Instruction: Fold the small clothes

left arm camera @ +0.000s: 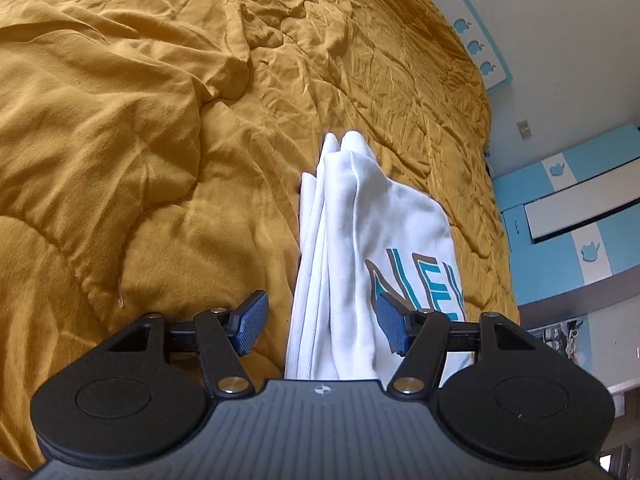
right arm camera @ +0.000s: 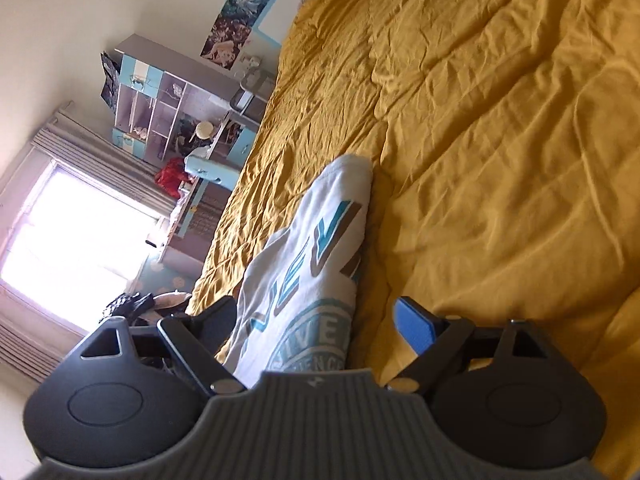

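Open quilt [left arm camera: 120, 128] around shirt [left arm camera: 360, 220]

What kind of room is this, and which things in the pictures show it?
Most likely a bedroom, perhaps a child's. A wide bed under a mustard quilt fills both views, a white T-shirt lies on it, and blue-and-white shelves and posters stand along the walls.

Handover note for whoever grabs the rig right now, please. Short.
Left tongs: open, blue pads either side of the white printed cotton T-shirt, not pressing it.
Right tongs: open, the same shirt between the fingers, no grip seen.
Shirt lies on the mustard-yellow quilted bedspread, bunched into a narrow, layered strip with the teal lettering facing up.
Done: shirt gathered lengthwise, roughly.
Left: probably regrasp, tidy the layers and fold it shorter. No other clothes visible.
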Demonstrator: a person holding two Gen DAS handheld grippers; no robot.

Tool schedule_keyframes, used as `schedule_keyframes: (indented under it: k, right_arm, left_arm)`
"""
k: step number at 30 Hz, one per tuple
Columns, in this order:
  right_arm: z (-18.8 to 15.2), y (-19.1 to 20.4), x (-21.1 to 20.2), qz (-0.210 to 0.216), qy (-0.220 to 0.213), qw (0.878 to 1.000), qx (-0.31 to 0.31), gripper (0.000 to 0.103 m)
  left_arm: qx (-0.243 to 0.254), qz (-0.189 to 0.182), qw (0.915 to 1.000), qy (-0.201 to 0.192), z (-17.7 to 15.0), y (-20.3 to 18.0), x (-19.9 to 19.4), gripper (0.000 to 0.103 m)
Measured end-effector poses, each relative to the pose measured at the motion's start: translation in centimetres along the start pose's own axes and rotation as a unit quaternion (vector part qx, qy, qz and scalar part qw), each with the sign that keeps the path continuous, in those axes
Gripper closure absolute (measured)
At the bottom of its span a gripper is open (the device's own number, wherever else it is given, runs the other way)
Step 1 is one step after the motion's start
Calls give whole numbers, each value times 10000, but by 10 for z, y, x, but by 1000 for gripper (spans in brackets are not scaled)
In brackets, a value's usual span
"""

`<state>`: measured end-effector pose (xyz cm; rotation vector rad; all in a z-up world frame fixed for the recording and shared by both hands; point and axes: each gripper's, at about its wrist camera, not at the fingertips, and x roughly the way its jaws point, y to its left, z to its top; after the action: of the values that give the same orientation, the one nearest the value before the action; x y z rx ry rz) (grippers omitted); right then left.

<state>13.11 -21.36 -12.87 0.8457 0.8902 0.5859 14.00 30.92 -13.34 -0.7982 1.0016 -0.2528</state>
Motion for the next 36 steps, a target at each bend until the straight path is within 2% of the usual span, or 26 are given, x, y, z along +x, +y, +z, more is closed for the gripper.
schedule_keyframes:
  k: [4, 5, 9, 13, 16, 19, 20, 22, 23, 25, 27, 29, 30, 33, 36]
  right_arm:
    - [-1, -17, 40, -101, 701, 9973, 209, 20]
    - [0, -19, 47, -66, 761, 9968, 235, 20]
    - [4, -29, 72, 727, 999, 9880, 932, 21]
    - [-4, -20, 101, 741, 1165, 9865, 881, 21]
    - [-11, 0, 118, 523, 1207, 9901, 483, 19]
    - [-22, 26, 129, 115, 1144, 9933, -76, 22]
    - [-25, 33, 131, -90, 1098, 9936, -229, 25]
    - [-29, 44, 132, -529, 944, 9930, -473, 44]
    - [-31, 47, 132, -630, 869, 9928, -537, 47]
    - [-33, 54, 131, -832, 728, 9914, -706, 58]
    - [-39, 68, 128, -1113, 556, 9851, -1188, 64]
    - [-47, 85, 129, -1489, 415, 9708, -1832, 68]
    - [-53, 97, 131, -1709, 335, 9591, -2232, 70]
    - [-76, 126, 138, -2289, 104, 9113, -3420, 73]
    - [-100, 139, 142, -2677, -74, 8636, -4272, 75]
  left_arm:
    - [-154, -78, 9994, 296, 5, 4, 19, 30]
    - [-193, -167, 9990, 371, 6, 5, 23, 30]
    - [-495, -726, 9928, 812, 8, 8, 46, 30]
    - [-675, -1054, 9862, 1083, 11, 12, 63, 31]
    - [-735, -1162, 9832, 1197, 13, 15, 73, 37]
    - [-511, -1070, 9862, 1158, 12, 8, 75, 41]
    - [-405, -1034, 9874, 1123, 10, 4, 74, 42]
    - [-196, -957, 9900, 1019, 7, -3, 71, 46]
    - [-117, -887, 9915, 948, 6, -6, 69, 49]
    - [11, -753, 9942, 770, 2, -12, 63, 54]
    - [378, -467, 9967, 544, -5, -26, 57, 58]
    - [836, -94, 9960, 288, -13, -43, 51, 59]
    - [1119, 159, 9935, 128, -19, -54, 46, 59]
    - [1775, 663, 9813, -325, -39, -77, 39, 61]
    - [2103, 965, 9708, -627, -53, -90, 37, 64]
